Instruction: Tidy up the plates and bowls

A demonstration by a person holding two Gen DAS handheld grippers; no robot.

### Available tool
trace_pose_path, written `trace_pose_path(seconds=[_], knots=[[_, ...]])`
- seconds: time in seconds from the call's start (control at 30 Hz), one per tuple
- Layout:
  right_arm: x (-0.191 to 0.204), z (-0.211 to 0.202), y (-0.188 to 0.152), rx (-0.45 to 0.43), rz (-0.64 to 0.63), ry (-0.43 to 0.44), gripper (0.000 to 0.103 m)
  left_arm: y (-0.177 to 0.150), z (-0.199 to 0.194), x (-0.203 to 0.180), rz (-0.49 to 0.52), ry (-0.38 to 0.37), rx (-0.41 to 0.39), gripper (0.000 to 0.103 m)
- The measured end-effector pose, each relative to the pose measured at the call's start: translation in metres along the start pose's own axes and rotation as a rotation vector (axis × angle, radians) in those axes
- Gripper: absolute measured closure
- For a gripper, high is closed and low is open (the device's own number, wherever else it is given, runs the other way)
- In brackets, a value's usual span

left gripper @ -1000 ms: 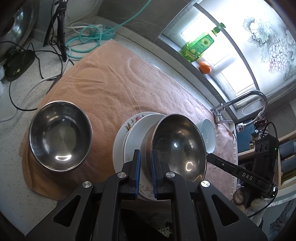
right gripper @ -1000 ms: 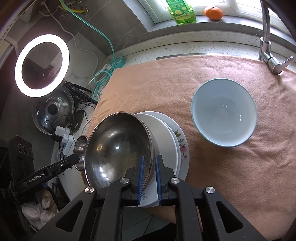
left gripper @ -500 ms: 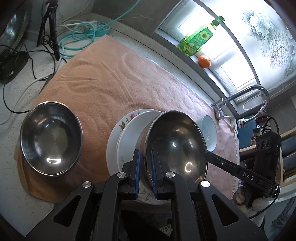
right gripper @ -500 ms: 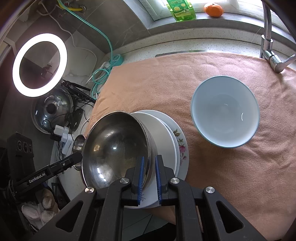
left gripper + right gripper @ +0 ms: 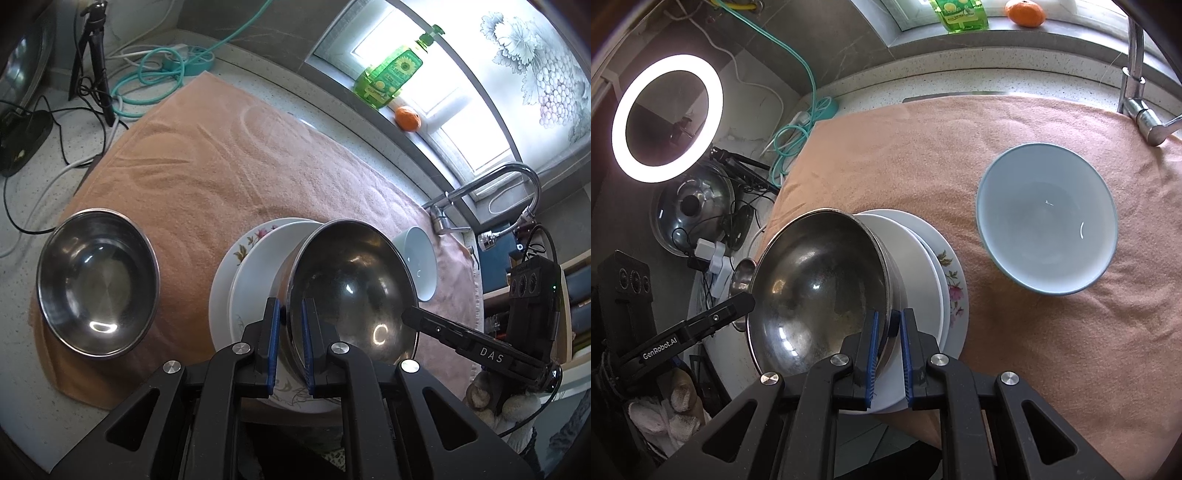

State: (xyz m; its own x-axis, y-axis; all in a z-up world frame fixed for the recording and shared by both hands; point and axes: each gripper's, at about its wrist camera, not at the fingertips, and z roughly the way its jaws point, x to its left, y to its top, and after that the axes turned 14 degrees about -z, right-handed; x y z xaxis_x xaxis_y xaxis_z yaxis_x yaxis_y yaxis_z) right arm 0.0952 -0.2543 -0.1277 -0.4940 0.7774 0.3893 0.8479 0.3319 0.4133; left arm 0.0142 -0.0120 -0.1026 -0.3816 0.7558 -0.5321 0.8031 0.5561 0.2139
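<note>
Counting three bowls [image 5: 352, 284], two plates [image 5: 255, 266]

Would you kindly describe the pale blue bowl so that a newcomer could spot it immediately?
Start at the peach towel covering the counter, below the tap. The blue bowl sits on it alone, right of the plate stack. Unlike the two steel bowls, it is matte ceramic, empty, and no gripper holds it.
</note>
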Motion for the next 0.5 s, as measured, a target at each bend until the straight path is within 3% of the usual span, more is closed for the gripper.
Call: trace_pose_path(seconds=[0.5], knots=[[0.005,-0.016,0.013,-0.031,-0.029,-0.017,0.093,0.011,-0.007,-0.012,0.016,-0.004,-0.045,0.094]])
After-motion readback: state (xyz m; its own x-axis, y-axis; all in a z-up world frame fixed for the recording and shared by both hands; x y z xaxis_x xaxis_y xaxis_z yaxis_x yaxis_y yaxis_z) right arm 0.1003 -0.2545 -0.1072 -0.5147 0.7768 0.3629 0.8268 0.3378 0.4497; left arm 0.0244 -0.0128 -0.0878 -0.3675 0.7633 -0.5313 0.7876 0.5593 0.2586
